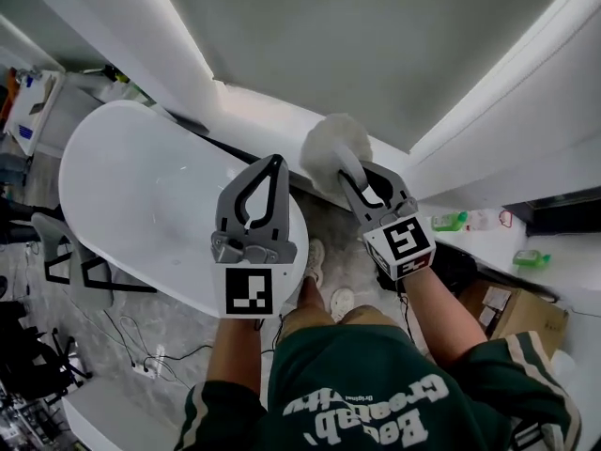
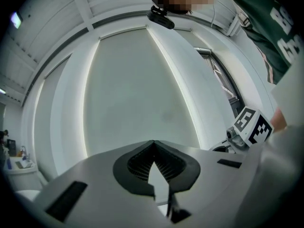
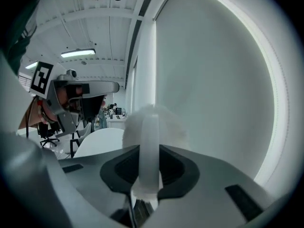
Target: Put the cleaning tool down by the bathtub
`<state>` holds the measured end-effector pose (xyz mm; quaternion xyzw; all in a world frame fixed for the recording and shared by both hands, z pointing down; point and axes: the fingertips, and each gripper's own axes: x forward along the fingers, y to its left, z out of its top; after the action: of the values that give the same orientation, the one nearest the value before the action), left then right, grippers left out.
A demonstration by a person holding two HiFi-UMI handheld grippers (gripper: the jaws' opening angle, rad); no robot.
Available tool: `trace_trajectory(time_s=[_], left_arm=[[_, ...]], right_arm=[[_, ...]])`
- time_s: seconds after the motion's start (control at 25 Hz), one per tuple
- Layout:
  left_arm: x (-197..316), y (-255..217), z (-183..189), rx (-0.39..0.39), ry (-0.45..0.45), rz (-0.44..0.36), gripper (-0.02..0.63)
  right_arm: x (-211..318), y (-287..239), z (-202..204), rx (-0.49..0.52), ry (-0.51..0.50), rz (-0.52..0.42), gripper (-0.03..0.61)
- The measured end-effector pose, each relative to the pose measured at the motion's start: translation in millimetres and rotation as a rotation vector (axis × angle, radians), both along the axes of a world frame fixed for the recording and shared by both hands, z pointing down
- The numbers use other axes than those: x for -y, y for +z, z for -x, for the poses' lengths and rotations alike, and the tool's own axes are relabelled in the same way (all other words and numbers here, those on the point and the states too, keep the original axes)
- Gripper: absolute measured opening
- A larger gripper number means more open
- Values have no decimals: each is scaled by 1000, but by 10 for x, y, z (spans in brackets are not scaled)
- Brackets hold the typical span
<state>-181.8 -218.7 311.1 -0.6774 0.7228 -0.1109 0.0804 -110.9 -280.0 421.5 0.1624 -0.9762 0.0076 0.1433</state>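
Observation:
The cleaning tool is a fluffy white duster head [image 1: 329, 148] on a white handle [image 3: 148, 146]. My right gripper [image 1: 364, 184] is shut on that handle, and the fluffy head [image 3: 159, 120] stands just past the jaws, held up in front of the wall. The white oval bathtub [image 1: 131, 195] lies to the left below both grippers, and it also shows low in the right gripper view as the bathtub [image 3: 97, 141]. My left gripper [image 1: 270, 169] hangs over the tub's right end, shut, with nothing between its jaws [image 2: 153, 145].
A grey wall panel [image 1: 376, 36] with lit strips fills the space ahead. A white counter [image 1: 563, 280] at the right carries green bottles [image 1: 449, 221]. A cardboard box [image 1: 512, 313] sits below it. Cables [image 1: 146, 360] and a chair [image 1: 66, 252] are on the left floor.

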Motion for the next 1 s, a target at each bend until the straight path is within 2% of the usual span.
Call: trace_trajectory(time_s=[0.16, 0.4, 0.56, 0.76, 1.0], left_arm=[[165, 135, 316, -13, -9, 11, 6], [431, 507, 600, -22, -19, 55, 5], [569, 690, 770, -59, -28, 50, 5], [709, 791, 950, -89, -35, 48, 5], [800, 888, 1144, -87, -49, 45, 5]], right_arm=[[259, 296, 368, -55, 16, 31, 91], [591, 880, 787, -154, 4, 74, 91], [739, 1291, 1015, -205, 4, 138, 91], [903, 1689, 1269, -289, -26, 162, 91], [965, 2148, 1488, -378, -70, 193, 91]])
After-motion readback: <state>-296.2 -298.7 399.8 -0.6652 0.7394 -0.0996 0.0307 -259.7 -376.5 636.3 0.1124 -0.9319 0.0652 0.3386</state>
